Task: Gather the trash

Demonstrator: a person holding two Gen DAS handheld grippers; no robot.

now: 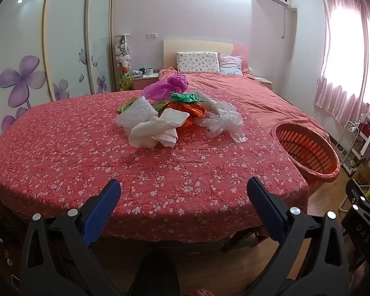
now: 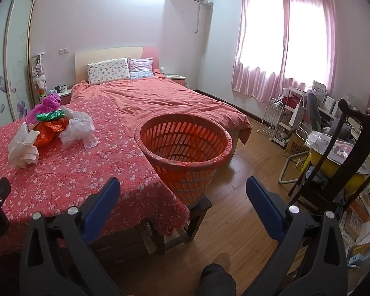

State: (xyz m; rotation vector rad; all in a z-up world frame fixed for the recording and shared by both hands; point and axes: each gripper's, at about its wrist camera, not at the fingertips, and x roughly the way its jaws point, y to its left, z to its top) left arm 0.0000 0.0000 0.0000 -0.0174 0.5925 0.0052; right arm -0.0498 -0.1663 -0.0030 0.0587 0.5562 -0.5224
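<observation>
Left gripper (image 1: 183,192): jaws spread wide, nothing between the blue pads, held over the near edge of a table covered by a red floral cloth (image 1: 86,162). Right gripper (image 2: 182,192): likewise fully spread and empty, held above the wooden floor (image 2: 246,162) at the table's corner.

The trash lies in one loose heap (image 1: 177,113) near the middle of the cloth, well apart from both grippers. Contents observed: a crumpled white paper bag (image 1: 151,133) at the front, a sheet of bubble wrap (image 1: 134,114) to its left, a clear plastic bag (image 1: 223,120) to the right, an orange plastic bag (image 1: 193,112) and a green foil wrapper (image 1: 186,97) in the centre, and a magenta plastic bag (image 1: 167,86) at the rear.

An orange slotted plastic basket (image 2: 185,145) stands on a dark wooden stool (image 2: 197,212) just beside the table's right corner. Its visible interior holds no items. A bed with an orange duvet (image 2: 172,98) lies behind the table.
</observation>
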